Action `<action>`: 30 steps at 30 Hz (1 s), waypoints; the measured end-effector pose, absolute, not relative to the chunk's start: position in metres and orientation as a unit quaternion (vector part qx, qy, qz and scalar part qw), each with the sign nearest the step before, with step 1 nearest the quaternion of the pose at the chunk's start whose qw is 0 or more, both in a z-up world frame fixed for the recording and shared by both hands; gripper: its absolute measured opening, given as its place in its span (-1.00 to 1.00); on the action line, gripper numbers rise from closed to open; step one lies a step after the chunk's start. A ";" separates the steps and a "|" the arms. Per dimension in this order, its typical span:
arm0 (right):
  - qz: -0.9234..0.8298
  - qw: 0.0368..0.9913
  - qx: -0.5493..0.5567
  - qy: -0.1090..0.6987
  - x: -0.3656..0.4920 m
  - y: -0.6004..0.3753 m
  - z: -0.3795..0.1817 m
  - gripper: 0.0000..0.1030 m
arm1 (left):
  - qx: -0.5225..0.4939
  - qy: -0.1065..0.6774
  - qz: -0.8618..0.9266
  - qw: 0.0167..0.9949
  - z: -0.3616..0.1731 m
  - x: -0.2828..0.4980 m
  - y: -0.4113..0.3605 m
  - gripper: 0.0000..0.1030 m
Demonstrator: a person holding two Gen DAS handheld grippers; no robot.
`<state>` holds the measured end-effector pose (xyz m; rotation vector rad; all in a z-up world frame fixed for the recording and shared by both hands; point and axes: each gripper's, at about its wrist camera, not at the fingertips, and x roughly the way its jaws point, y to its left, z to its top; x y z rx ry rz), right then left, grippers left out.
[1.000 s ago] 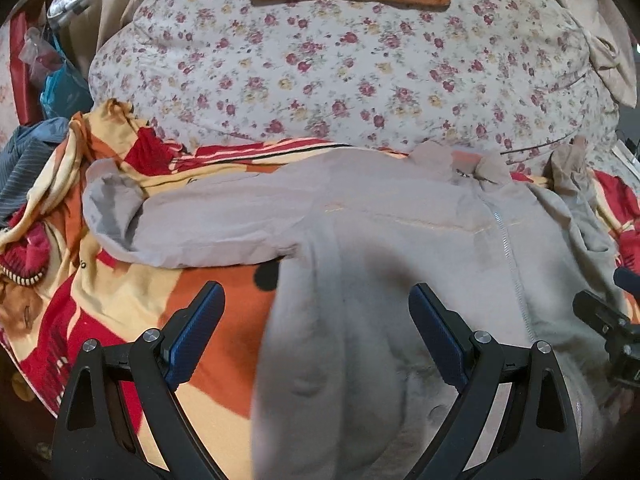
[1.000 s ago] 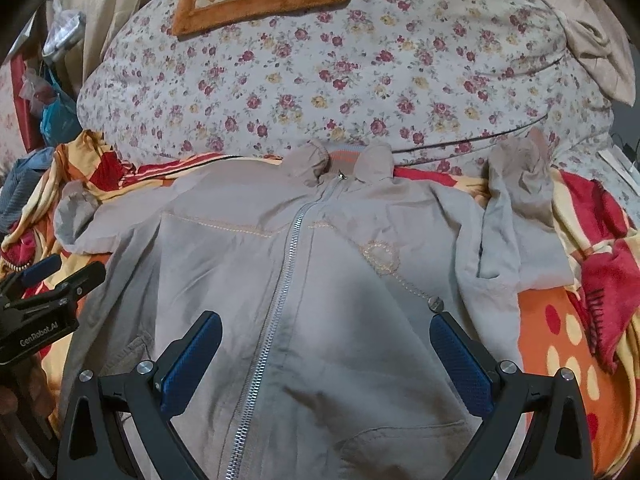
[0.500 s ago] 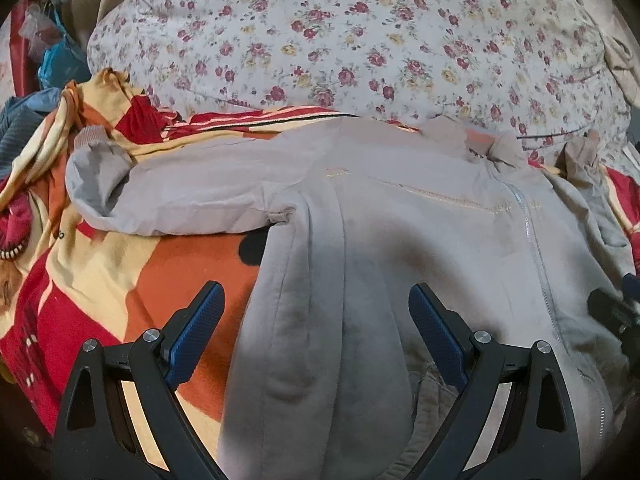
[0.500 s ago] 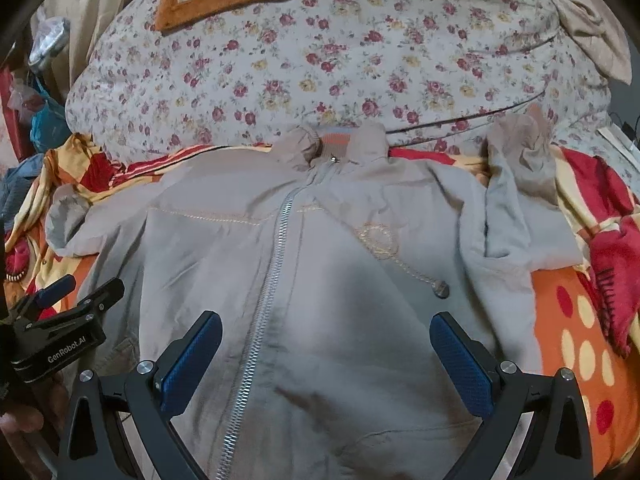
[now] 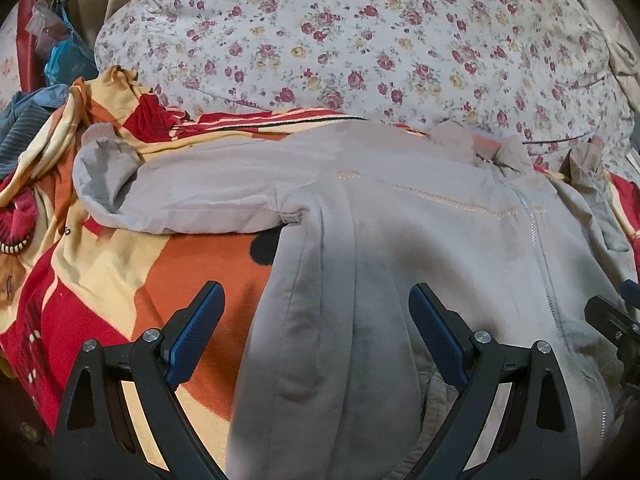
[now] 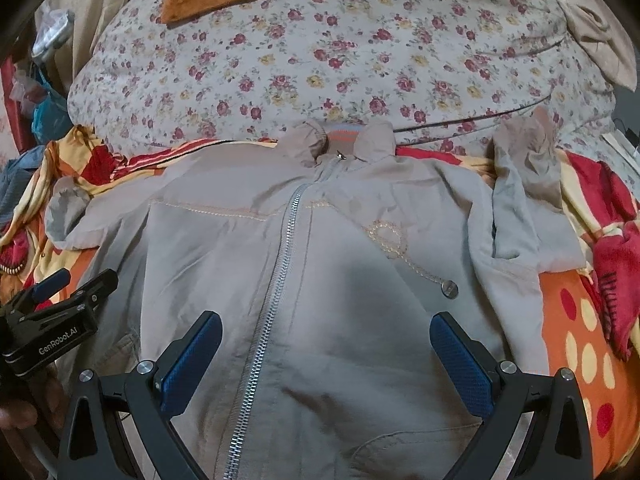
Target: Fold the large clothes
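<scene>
Here, both grippers spread over a jacket (image 6: pixel 320 264) on a blanket (image 5: pixel 120 292), against floral bedding (image 5: pixel 360 48).

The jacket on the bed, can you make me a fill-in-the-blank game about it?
1. The jacket is closed down the front by a silver ____.
2. Both the left gripper and the right gripper have their jaws ____.
3. The pads on the gripper fingers are colored ____.
4. The big pillow behind the jacket is printed with small ____.

Missing words: zipper; open; blue; flowers
</scene>
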<state>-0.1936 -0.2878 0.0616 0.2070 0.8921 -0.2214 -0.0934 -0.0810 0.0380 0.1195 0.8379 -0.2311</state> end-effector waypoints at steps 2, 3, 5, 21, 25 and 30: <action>-0.105 0.890 0.100 0.432 -0.193 -0.288 0.061 1.00 | 0.060 0.406 -0.111 0.905 0.037 -0.094 -0.081 0.81; -0.105 0.890 0.099 0.432 -0.193 -0.287 0.060 1.00 | 0.061 0.406 -0.111 0.905 0.037 -0.094 -0.081 0.81; -0.104 0.890 0.097 0.433 -0.192 -0.286 0.060 1.00 | 0.060 0.405 -0.110 0.905 0.037 -0.094 -0.081 0.81; -0.097 0.888 0.093 0.441 -0.189 -0.281 0.054 1.00 | 0.056 0.412 -0.104 0.904 0.034 -0.091 -0.079 0.81; -0.094 0.888 0.089 0.442 -0.186 -0.279 0.054 1.00 | 0.050 0.410 -0.102 0.905 0.034 -0.090 -0.077 0.81; -0.085 0.889 0.082 0.443 -0.180 -0.274 0.056 1.00 | 0.041 0.416 -0.088 0.904 0.040 -0.079 -0.064 0.81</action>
